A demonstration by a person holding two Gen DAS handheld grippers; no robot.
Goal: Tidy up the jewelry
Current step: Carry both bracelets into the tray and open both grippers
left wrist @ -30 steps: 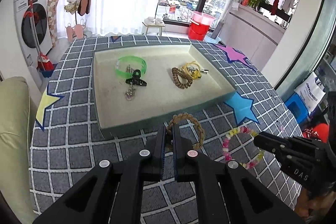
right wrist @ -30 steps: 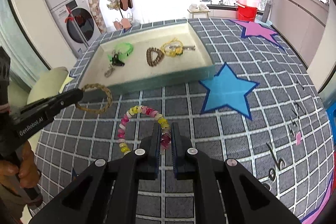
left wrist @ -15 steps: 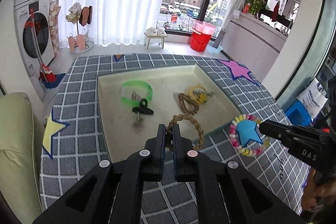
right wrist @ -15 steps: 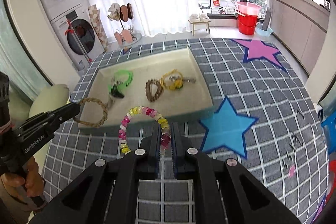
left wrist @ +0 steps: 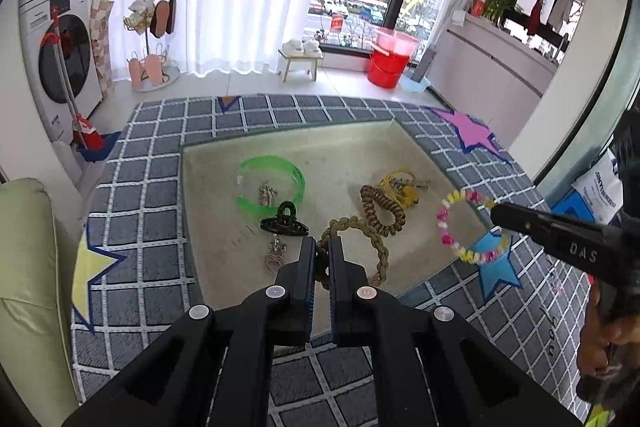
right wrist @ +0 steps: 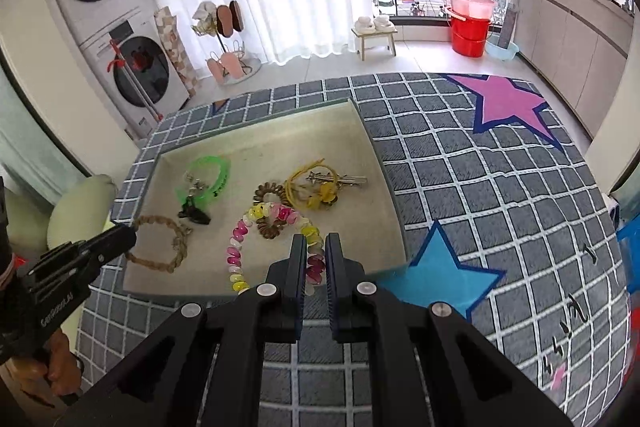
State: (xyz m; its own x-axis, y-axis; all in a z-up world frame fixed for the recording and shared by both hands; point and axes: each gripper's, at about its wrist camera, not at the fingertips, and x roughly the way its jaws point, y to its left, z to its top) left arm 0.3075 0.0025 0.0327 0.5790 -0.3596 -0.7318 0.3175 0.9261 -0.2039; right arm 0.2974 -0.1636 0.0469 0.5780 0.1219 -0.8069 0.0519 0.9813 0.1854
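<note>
While each claw clamps a bracelet, left claw [left wrist: 322,245] braided bracelet [left wrist: 370,239], right claw [right wrist: 316,247] beaded bracelet [right wrist: 276,243], over tray [right wrist: 384,163].

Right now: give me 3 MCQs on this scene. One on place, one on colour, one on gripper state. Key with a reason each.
1. Where is the black hair claw?
A. inside the tray
B. on the blue star
C. in the left gripper

2. What colour is the open plastic bangle in the tray?
A. red
B. green
C. white

3. What is the right gripper doing?
A. open and empty
B. shut on the beaded bracelet
C. shut on the braided bracelet

Key:
1 A, the claw lies on the tray floor beside the bangle.
2 B, it is translucent green.
3 B, its jaws pinch the beaded bracelet; the left gripper has the braided bracelet.
</note>
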